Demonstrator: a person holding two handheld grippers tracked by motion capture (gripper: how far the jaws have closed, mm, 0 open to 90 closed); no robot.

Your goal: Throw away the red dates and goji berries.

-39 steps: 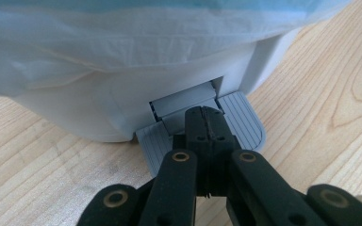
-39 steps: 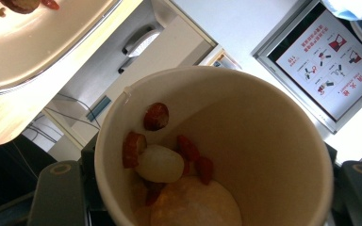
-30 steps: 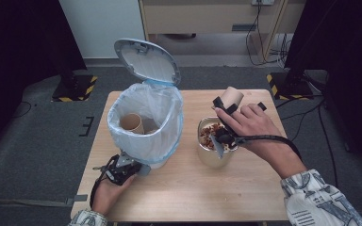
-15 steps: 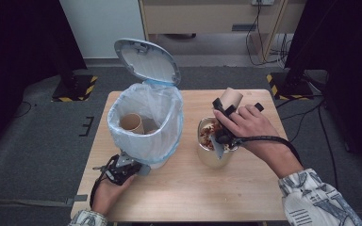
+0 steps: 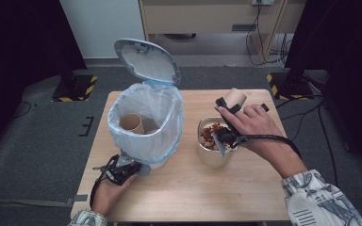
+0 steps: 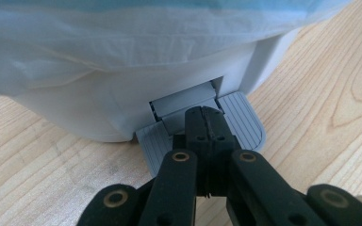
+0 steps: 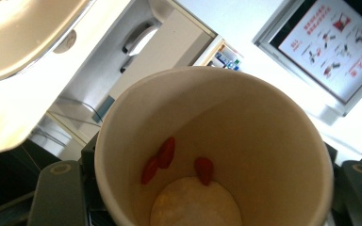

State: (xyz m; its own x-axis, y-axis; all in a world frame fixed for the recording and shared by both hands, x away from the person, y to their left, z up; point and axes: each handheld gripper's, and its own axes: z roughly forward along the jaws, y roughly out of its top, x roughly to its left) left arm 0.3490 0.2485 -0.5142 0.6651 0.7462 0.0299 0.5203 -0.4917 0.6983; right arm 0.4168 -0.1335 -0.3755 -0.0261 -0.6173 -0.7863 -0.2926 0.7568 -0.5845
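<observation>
A white pedal bin (image 5: 162, 141) with a bag liner stands on the table's left, its lid (image 5: 146, 61) raised. A paper cup (image 5: 132, 123) lies inside it. My left gripper (image 5: 134, 168) (image 6: 206, 117) is shut, with its tips resting on the grey pedal (image 6: 247, 125) at the bin's foot. To the right, my right gripper (image 5: 240, 107) (image 7: 207, 188) is shut on another paper cup (image 5: 236, 97) (image 7: 245, 141), held tilted behind a metal bowl (image 5: 214, 157). A few red bits (image 7: 166, 153) cling inside the held cup. The bowl holds red and brown scraps (image 5: 209, 134).
The wooden table (image 5: 193, 193) has bare room along its front edge. Black stands with yellow-striped feet (image 5: 73, 89) flank the table on the grey floor. A cabinet (image 5: 207, 16) and cables sit beyond the far edge.
The right hand has shifted slightly with the cup. The left hand stays on the pedal and the lid stays up.
</observation>
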